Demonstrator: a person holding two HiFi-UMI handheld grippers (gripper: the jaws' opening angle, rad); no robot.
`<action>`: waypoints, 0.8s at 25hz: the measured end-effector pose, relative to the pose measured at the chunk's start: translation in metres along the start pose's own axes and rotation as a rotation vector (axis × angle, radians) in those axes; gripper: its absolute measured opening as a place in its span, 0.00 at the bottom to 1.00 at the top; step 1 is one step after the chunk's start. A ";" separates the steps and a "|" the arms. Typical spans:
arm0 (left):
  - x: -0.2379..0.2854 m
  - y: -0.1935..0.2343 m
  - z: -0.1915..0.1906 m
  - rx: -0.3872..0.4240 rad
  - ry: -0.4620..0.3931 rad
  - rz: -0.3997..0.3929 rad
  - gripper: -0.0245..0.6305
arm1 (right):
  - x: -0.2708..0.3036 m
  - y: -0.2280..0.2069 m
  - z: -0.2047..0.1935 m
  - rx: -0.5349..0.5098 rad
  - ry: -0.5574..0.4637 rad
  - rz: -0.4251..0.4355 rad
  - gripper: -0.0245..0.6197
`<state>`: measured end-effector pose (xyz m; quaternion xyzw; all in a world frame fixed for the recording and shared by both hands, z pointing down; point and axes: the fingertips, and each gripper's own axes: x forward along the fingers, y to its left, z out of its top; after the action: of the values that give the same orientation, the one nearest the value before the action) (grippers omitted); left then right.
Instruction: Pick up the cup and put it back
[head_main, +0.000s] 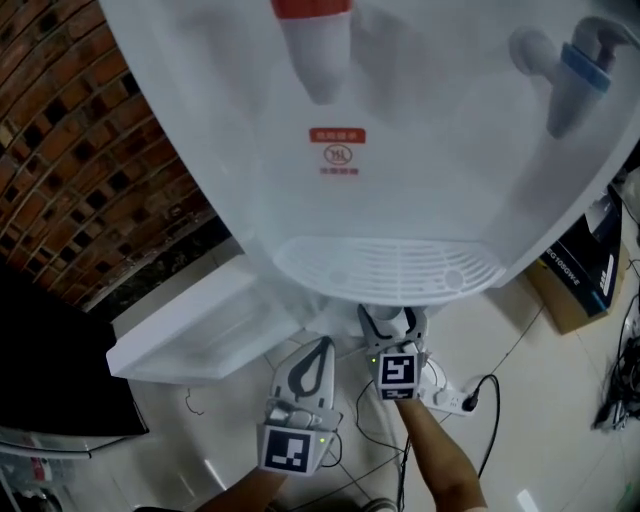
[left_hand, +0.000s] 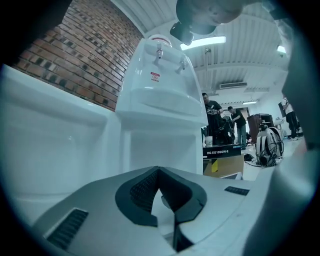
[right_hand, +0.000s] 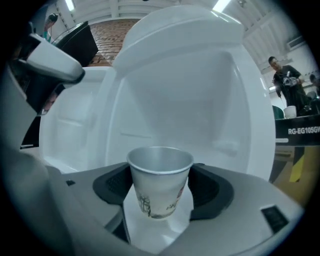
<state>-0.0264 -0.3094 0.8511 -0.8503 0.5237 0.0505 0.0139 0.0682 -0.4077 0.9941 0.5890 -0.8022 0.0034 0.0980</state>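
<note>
While our right gripper (right_hand: 161, 172) clamps its wide-set jaws on the upright paper cup (right_hand: 159, 197), pads pressing both its sides, our left gripper (left_hand: 161, 190) is empty, tips together, near it before the white dispenser (head_main: 400, 170).
</note>
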 end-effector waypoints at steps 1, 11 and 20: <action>-0.001 0.002 -0.001 0.007 0.003 0.002 0.03 | 0.007 0.000 -0.002 0.005 -0.005 -0.003 0.58; -0.003 -0.001 -0.014 0.033 0.030 0.002 0.03 | 0.053 -0.007 -0.023 0.042 0.003 0.005 0.59; 0.000 0.002 -0.021 0.040 0.040 0.000 0.03 | 0.054 -0.010 -0.030 0.078 0.014 0.012 0.66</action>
<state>-0.0266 -0.3113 0.8717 -0.8506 0.5249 0.0232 0.0207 0.0664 -0.4581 1.0309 0.5874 -0.8043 0.0394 0.0805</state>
